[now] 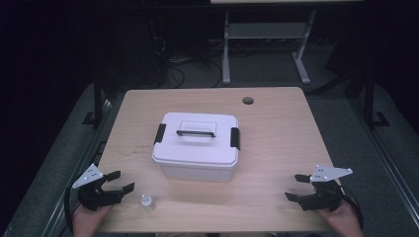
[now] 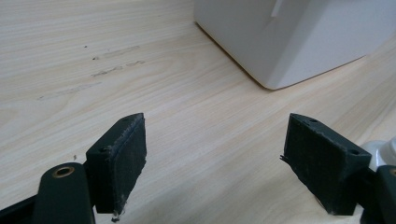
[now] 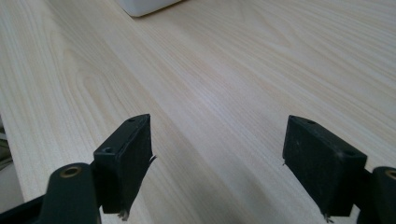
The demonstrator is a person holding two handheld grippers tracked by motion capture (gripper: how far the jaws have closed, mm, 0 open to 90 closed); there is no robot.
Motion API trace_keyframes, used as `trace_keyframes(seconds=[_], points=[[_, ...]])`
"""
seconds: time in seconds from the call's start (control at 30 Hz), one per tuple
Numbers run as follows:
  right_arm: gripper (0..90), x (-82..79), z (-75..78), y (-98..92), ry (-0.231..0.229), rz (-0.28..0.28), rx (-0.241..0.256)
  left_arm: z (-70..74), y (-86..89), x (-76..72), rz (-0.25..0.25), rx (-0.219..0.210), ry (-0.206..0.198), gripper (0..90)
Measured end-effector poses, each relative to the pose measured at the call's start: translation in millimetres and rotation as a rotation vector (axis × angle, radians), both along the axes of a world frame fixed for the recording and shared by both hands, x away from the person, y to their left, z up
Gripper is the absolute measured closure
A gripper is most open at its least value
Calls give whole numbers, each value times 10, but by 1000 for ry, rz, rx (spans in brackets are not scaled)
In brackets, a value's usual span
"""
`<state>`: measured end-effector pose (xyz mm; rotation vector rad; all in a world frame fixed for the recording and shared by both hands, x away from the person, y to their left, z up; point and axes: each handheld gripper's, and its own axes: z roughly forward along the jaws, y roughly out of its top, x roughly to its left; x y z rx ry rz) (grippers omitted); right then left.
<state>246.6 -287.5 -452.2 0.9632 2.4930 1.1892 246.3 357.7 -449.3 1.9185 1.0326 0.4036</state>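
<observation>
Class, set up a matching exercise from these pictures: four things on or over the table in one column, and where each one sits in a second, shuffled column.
Things
1. white storage box
2. small clear bottle
3. left gripper
4. cable hole

Places
A. far edge of the table, right of centre
B. near left corner, jaws open
C. middle of the table, lid latched
D. near edge, between the left gripper and the box

Pairs: 1-C, 2-D, 3-B, 4-A
</observation>
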Motion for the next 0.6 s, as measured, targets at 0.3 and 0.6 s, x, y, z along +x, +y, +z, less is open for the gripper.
trace_keyframes(seconds=[0.3,0.6], points=[[228,93,109,56,2,15,-12,-21,-17,16,-16,17,15,199],[228,224,445,264,-9,82,-51,-22,-18,24,-21,16,18,196]])
